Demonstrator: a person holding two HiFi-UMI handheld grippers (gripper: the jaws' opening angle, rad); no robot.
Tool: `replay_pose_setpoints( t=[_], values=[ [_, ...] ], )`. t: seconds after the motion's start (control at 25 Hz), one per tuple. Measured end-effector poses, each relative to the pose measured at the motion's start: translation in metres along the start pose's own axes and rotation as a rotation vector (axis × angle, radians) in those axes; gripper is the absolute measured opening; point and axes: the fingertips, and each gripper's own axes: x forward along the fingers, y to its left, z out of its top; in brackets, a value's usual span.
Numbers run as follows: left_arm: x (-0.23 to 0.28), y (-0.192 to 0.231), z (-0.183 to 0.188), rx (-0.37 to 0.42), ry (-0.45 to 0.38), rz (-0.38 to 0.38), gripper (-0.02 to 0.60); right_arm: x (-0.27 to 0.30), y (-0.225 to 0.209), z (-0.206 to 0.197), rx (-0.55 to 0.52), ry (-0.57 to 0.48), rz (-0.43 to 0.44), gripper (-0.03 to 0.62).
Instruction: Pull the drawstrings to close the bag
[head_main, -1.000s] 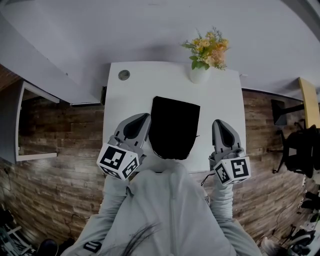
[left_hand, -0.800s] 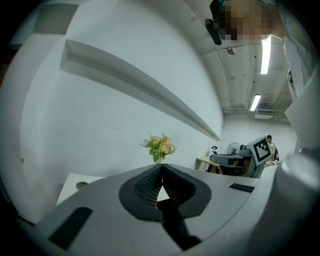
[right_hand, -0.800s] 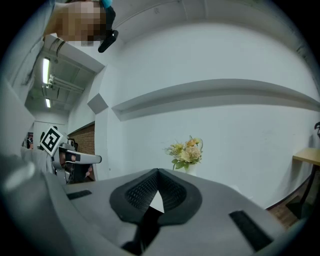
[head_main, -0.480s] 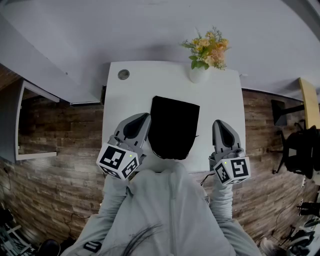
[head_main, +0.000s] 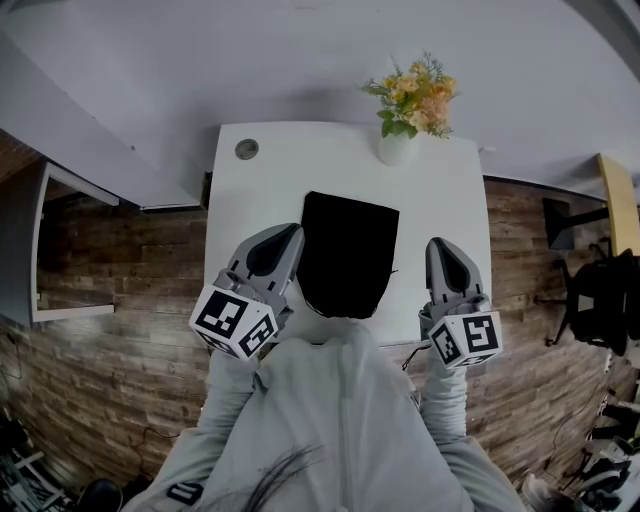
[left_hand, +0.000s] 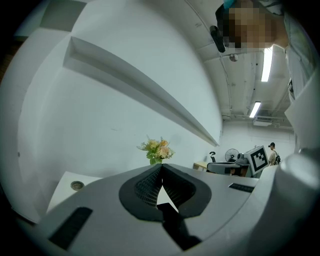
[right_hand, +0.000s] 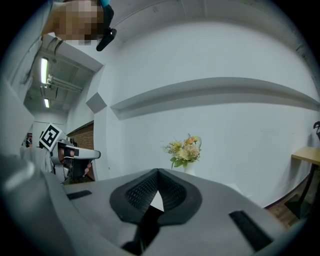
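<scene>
A black drawstring bag (head_main: 348, 256) lies flat in the middle of the white table (head_main: 440, 190), its near end toward the person. A thin bit of cord shows at its right edge (head_main: 394, 271). My left gripper (head_main: 284, 236) hovers just left of the bag with its jaws shut and nothing between them; its closed tips (left_hand: 161, 168) point up toward the wall. My right gripper (head_main: 440, 246) is held apart from the bag, to its right. It is also shut and empty, its tips (right_hand: 158, 172) aimed at the far wall. The bag is hidden in both gripper views.
A white vase of yellow and orange flowers (head_main: 405, 125) stands at the table's far edge, behind the bag. A round cable grommet (head_main: 247, 149) sits in the far left corner. The table sits on wood-plank flooring (head_main: 120, 260), with a chair (head_main: 600, 300) off to the right.
</scene>
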Motion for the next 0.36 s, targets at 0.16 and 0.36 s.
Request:
replay_pose_setpoints(
  t=[0.16, 0.36],
  values=[
    [-0.0006, -0.0012, 0.0014, 0.005, -0.004, -0.002, 0.025, 0.0003, 0.0003, 0.0010, -0.001, -0.004, 0.001, 0.023],
    [-0.0011, -0.0004, 0.0021, 0.001, -0.005, -0.007, 0.025, 0.0000, 0.0005, -0.0028, 0.007, 0.002, -0.009, 0.021]
  ],
)
